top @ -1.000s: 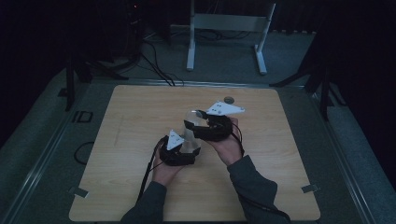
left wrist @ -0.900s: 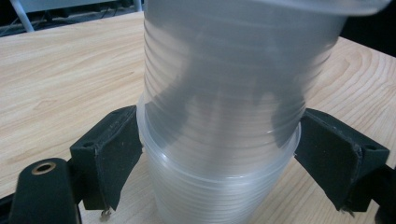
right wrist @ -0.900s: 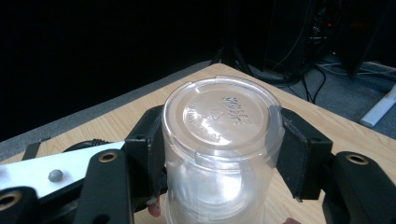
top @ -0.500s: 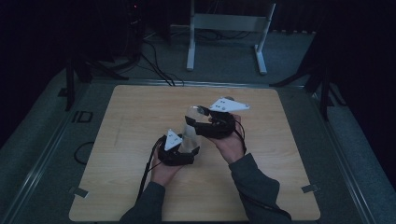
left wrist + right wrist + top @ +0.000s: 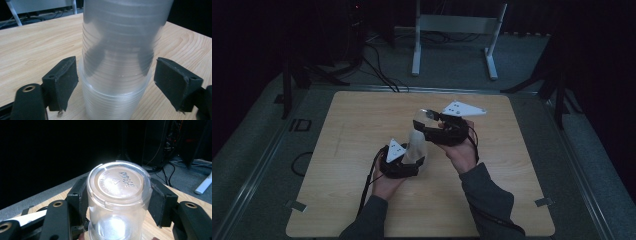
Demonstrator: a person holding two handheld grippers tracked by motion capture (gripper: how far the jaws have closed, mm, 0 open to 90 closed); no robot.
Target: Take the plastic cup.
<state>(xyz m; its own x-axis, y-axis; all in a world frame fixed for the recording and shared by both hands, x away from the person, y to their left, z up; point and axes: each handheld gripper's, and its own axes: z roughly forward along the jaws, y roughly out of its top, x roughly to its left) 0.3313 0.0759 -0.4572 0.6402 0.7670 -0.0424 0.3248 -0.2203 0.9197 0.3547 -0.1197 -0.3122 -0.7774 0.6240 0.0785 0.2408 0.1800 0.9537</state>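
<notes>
A: How is the top cup [image 5: 118, 202] held?

B: It is squeezed near its flat bottom between the two black pads of the right gripper [image 5: 117, 200]. The jaws are pressed tight on both sides of it. The round bottom, with small raised letters on it, is turned toward that gripper's camera.

A: And the left gripper [image 5: 113, 86]?

B: Its jaws are spread wide. The bottom cup [image 5: 113, 100] is seen between them, but a gap is left on each side, so nothing is gripped there.

A: Which way does the top cup lie from the bottom cup?

B: It is stacked on it, upside down like it, and its long line is tipped a bit up and away from the person. In the high view, the right gripper [image 5: 439, 131] is seen at the far, upper end of the cups and the left gripper [image 5: 404, 162] at the near, lower end.

A: What are the cups like?

B: See-through plastic, thin, round, with many fine rings around the sides.

A: Where are they?

B: Near the middle of the light wooden table [image 5: 362, 125], likely to be pulled apart along that long line
</notes>
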